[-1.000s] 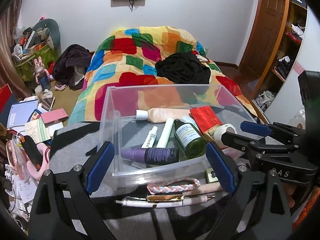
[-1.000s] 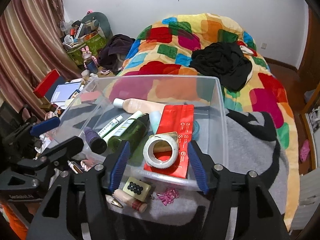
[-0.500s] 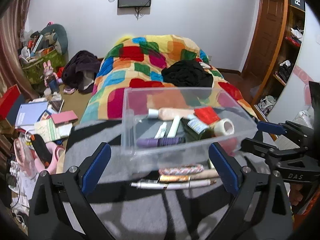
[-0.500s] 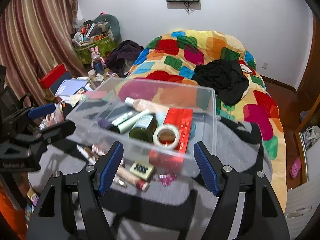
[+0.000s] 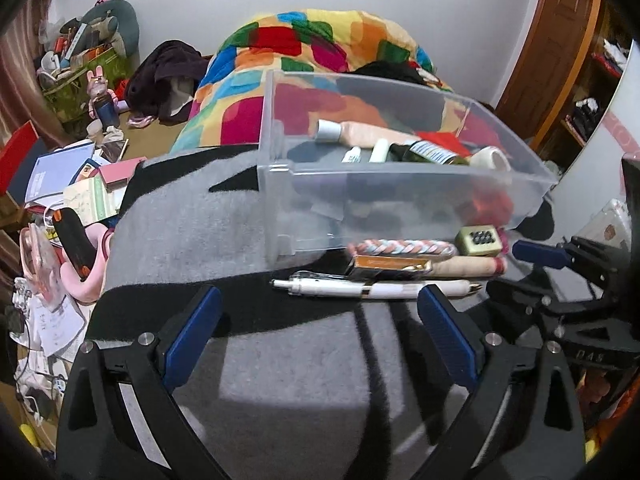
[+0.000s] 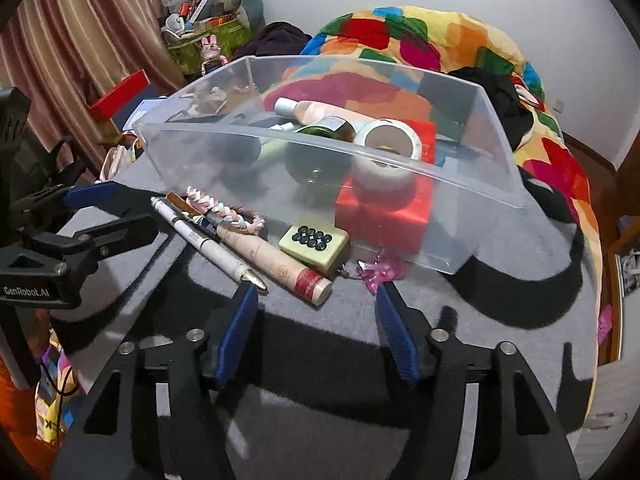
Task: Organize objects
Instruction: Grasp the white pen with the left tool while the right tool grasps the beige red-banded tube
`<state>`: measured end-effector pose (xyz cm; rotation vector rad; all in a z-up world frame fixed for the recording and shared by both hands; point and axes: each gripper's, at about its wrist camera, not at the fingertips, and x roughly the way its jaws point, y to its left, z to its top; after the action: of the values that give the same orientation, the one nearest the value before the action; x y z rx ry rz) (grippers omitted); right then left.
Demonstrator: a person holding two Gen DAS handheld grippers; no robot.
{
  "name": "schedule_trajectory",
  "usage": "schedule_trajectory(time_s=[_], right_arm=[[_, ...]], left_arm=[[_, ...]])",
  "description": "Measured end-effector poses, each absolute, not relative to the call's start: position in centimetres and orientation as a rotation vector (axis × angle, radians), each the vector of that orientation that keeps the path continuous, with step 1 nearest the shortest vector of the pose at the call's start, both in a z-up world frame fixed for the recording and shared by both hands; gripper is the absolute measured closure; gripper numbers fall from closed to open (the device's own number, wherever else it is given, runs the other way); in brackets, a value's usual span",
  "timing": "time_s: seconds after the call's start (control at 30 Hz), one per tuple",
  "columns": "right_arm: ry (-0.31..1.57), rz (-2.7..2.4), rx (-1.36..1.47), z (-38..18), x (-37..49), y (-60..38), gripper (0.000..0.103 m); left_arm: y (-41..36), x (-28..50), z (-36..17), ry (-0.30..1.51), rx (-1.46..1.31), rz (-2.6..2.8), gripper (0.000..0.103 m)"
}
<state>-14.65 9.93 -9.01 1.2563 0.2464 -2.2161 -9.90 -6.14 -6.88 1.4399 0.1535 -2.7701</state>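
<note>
A clear plastic bin (image 5: 280, 216) (image 6: 460, 184) stands on a grey and black blanket, holding bottles, a tape roll (image 6: 386, 148) and a red packet (image 6: 384, 216). Along its near wall lie a white pen (image 5: 360, 290) (image 6: 208, 244), a braided band (image 5: 400, 247) (image 6: 228, 210), a beige tube (image 6: 272, 260), a pale green case with black dots (image 5: 480, 240) (image 6: 314, 242) and a pink clip (image 6: 380, 272). My left gripper (image 5: 318, 300) is wide open just short of the pen. My right gripper (image 6: 314, 292) is closing; the tube's red-banded end lies at its tips, untouched by the pads.
A bed with a patchwork quilt (image 5: 320, 52) and black clothes (image 6: 504, 108) lies behind the bin. Books, boxes and toys litter the floor at the left (image 5: 72, 184). A wooden door and shelves (image 5: 560, 64) stand at the right. Curtains (image 6: 80, 40) hang on the left.
Both grippers have drawn back from the bin and sunk toward the blanket, so the loose items now lie right ahead. The right jaws widened, then narrowed again.
</note>
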Motion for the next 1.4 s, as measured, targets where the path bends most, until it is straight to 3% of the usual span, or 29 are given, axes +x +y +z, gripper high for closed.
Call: schedule_trajectory(time_s=[0.17,0.23,0.5,0.7,1.03,1.3,1.4], right_arm=[[0.201,-2.173,1.26,-9.2,-15.3,9.8,0.063],[0.202,-2.147,1.25,-9.1,-15.1,9.5,0.073],[0.242,-2.093,1.226,-9.0,-13.6,9.1,0.085],[0.254,-1.991,1.233,-8.9,-11.9,9.0,0.087],[0.204,-2.058,1.268,-8.2,-13.5,10.1,0.086],[0.247,-2.064,1.27,-8.3,-14.9,9.3,0.086],[0.261,-2.043,1.283,-8.9,-15.4,8.8,0.084]], left_arm=[[-6.2,-11.4,-7.5,0.141,1.494,-2.77,0.004],[-6.1,-11.8,-7.6,0.134,1.507,-2.777,0.004],[-4.3,-12.3,-8.4,0.062,1.629,-2.812,0.004],[-3.9,-10.7,-8.7,0.152,1.691,-2.86,0.004],[-3.1,-10.4,-6.4,0.026,1.608,-2.912,0.004],[-1.0,-12.4,-8.8,-0.089,1.764,-2.903,0.004],[-0.7,-11.7,-8.8,-0.139,1.764,-2.916,0.015]])
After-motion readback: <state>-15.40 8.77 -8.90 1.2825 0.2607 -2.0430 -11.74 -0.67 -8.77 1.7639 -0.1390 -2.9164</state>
